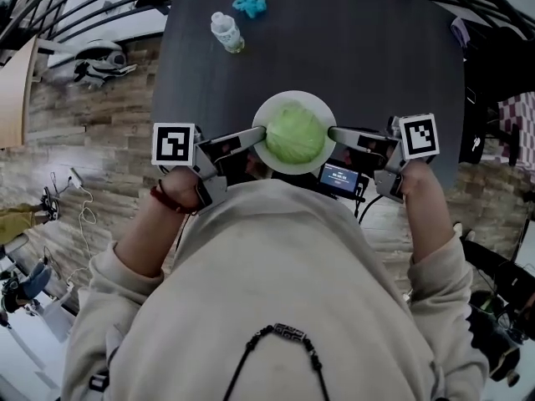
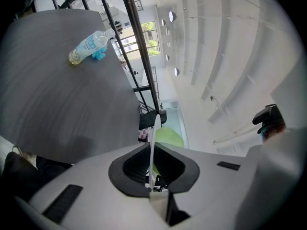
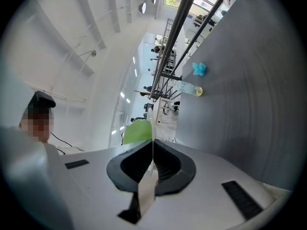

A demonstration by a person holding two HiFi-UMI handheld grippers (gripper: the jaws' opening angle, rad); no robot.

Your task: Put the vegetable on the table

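While both claws are clamped on the same dish, I see the left gripper pinching the left rim of a white plate and the right gripper pinching its right rim, the two facing each other across it. On the plate sits the vegetable, a round pale green cabbage, filling most of the dish. From the head view the plate hangs over the near edge of the dark table, just in front of the person's chest; whether its base touches the tabletop I cannot tell. Through the left gripper view the jaws are pressed onto the thin white edge of the plate, with the cabbage bulging just beyond them on the right. Through the right gripper view the jaws likewise squeeze the plate's edge, the cabbage showing on the left. Far across the table lies a plastic bottle on its side, and near it, at the far edge, a small blue object.
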